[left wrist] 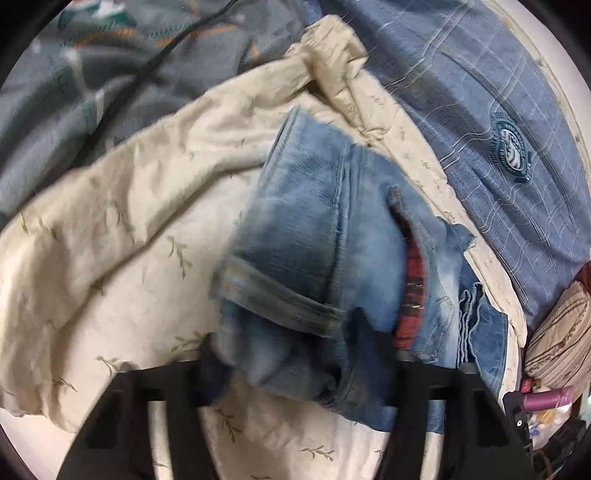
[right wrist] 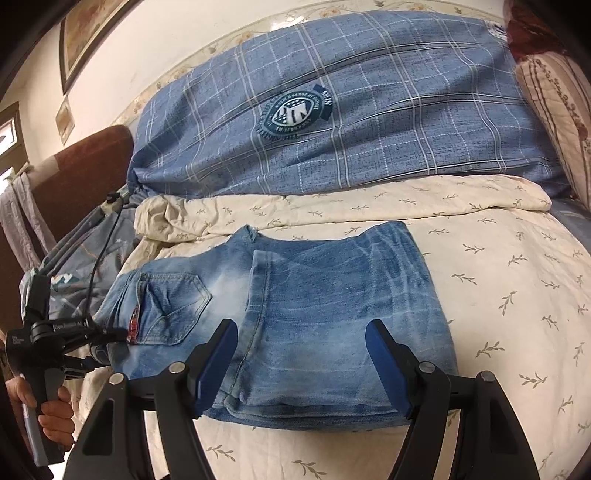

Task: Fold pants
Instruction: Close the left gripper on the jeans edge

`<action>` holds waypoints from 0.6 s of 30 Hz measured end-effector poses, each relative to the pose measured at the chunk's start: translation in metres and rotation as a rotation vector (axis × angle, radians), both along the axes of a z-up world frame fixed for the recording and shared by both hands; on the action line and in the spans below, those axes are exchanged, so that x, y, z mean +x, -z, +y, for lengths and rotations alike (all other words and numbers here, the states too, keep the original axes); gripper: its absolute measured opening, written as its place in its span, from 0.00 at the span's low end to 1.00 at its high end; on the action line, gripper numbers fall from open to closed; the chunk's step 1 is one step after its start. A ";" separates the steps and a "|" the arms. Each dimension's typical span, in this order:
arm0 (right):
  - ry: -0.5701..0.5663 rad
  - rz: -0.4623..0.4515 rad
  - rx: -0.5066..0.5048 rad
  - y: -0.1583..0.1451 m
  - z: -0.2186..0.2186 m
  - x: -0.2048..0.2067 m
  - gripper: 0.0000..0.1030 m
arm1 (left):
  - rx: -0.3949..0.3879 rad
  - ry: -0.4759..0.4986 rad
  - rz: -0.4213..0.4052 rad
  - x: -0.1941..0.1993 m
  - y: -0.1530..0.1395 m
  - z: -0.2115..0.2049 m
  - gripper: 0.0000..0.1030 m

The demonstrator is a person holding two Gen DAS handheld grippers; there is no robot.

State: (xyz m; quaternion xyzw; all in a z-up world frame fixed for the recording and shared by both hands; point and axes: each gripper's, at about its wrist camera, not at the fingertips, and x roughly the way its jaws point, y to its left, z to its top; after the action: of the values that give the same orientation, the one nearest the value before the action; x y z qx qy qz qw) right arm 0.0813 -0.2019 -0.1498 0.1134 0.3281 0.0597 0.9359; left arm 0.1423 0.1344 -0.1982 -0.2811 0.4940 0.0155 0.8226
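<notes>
Lying folded on my cream bedspread [right wrist: 498,277] is one pair of jeans [right wrist: 332,302]. My right gripper [right wrist: 303,365] gapes unclenched above it. My left gripper [left wrist: 295,373] has denim between its two fingers, though I cannot tell its grip.

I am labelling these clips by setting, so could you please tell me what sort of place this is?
Most likely a bedroom at home: the jeans lie on a bed with a cream leaf-print sheet, a blue checked quilt is piled behind, and a framed picture hangs on the wall.

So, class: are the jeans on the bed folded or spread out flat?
Folded. In the right wrist view the jeans lie in stacked layers, leg hem doubled over the seat beside the back pocket.
</notes>
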 end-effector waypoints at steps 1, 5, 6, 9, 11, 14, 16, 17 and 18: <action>0.007 0.006 0.012 0.001 -0.003 0.001 0.73 | 0.028 0.011 -0.020 0.000 -0.007 -0.004 0.51; 0.027 0.029 0.030 0.004 -0.008 0.005 0.73 | 0.118 0.057 -0.092 0.001 -0.024 -0.014 0.52; 0.030 0.031 0.030 0.005 -0.008 0.005 0.73 | 0.100 0.046 -0.079 0.003 -0.020 -0.011 0.62; 0.029 0.028 0.027 0.004 -0.008 0.004 0.73 | -0.010 -0.002 -0.010 0.008 0.006 0.002 0.72; 0.025 0.028 0.023 0.005 -0.006 0.005 0.73 | -0.039 -0.012 -0.007 0.007 0.016 0.007 0.73; 0.022 0.030 0.019 0.005 -0.006 0.006 0.73 | -0.018 -0.012 -0.025 0.008 0.012 0.002 0.72; 0.024 0.028 0.018 0.005 -0.006 0.006 0.73 | 0.009 -0.015 -0.042 0.008 0.006 -0.001 0.59; 0.026 0.027 0.018 0.005 -0.007 0.007 0.73 | 0.025 -0.008 -0.055 0.007 0.002 -0.002 0.52; 0.027 0.027 0.020 0.005 -0.008 0.007 0.73 | 0.041 0.001 -0.065 0.008 -0.002 -0.005 0.49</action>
State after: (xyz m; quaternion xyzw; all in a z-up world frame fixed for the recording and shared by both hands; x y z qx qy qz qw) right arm 0.0881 -0.2094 -0.1550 0.1281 0.3386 0.0487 0.9309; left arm 0.1499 0.1296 -0.1966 -0.2644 0.4666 0.0158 0.8439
